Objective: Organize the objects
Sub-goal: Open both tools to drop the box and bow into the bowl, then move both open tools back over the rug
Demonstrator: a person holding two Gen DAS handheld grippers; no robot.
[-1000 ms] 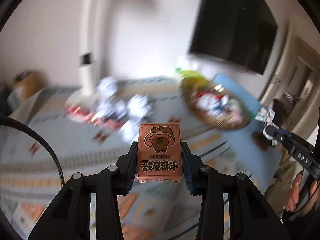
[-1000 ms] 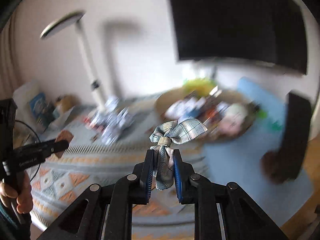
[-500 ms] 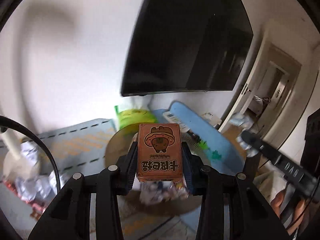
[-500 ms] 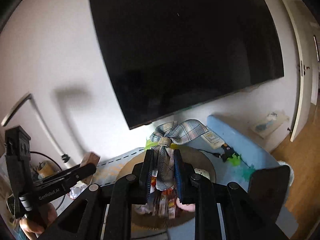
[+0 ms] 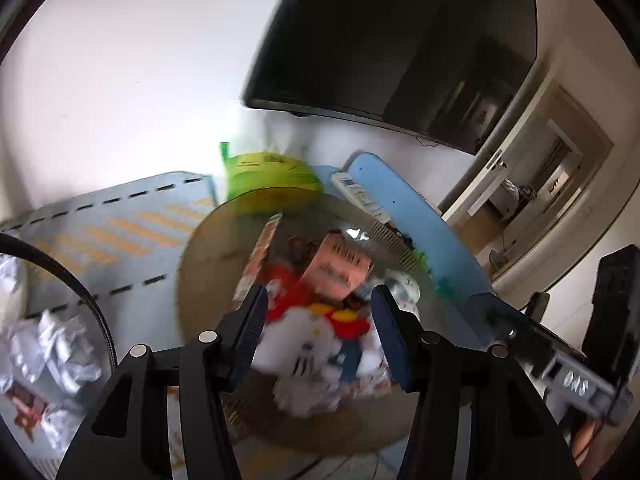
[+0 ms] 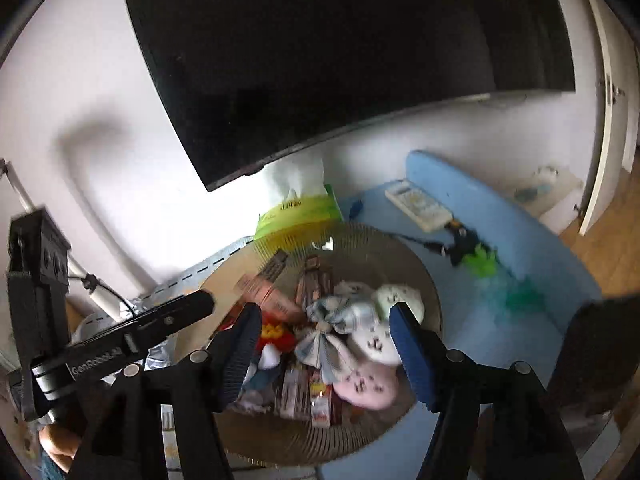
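A round woven basket (image 5: 192,280) (image 6: 434,304) holds snack packs, plush toys and other small items. My left gripper (image 5: 318,320) hovers over it, jaws opening with nothing pressed between them. The orange cartoon box (image 5: 336,268) (image 6: 272,300) lies tilted on the pile beyond its fingers. My right gripper (image 6: 326,344) is also above the basket, jaws opening wide. The plaid fabric bow (image 6: 332,320) shows in the gap between them, resting on the pile and clear of both pads. The left gripper (image 6: 160,320) shows at the left of the right wrist view.
A green tissue box (image 6: 298,214) stands behind the basket under a wall-mounted TV (image 6: 340,60). A white remote (image 6: 418,202) lies on the blue mat (image 6: 520,248). Crumpled silver wrappers (image 5: 52,356) sit on the patterned cloth at left. A dark object (image 6: 592,352) stands at right.
Both grippers swung over the basket and opened. The orange box left the left jaws and the plaid bow left the right jaws; both now lie in the basket.
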